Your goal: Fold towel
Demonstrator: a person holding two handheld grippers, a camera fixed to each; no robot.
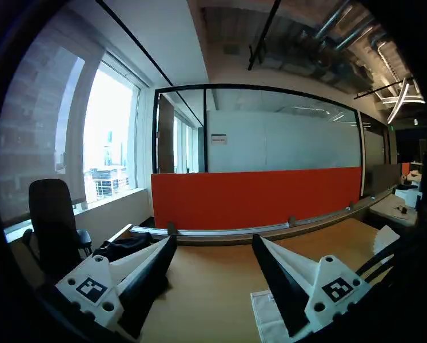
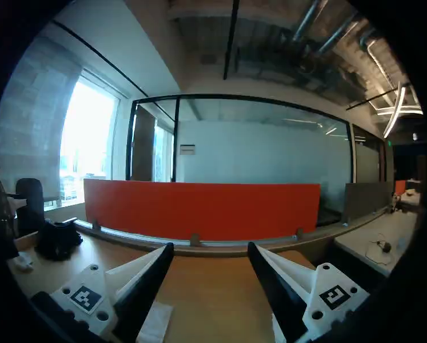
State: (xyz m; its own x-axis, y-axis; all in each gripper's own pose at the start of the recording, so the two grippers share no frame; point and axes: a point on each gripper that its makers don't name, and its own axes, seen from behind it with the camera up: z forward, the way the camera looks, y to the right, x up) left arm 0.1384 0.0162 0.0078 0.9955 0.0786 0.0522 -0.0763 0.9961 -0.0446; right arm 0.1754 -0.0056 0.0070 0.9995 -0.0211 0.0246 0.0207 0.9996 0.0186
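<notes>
- Left gripper [image 1: 213,238] fingers stand wide apart with nothing between them; right gripper [image 2: 210,246] gapes the same way, empty
- White towel [image 1: 264,314] lies flat on the wooden desk [image 1: 213,286], low under the left gripper's fingers, and a pale strip of it peeks below the fingers in the right gripper view
- Likely risk: with the cloth so far under the fingers, a descent could miss the hem, or push the cloth and bunch it
- Both grippers are held level above the desk, pointing at the orange partition [image 1: 253,200] rather than down at the cloth
</notes>
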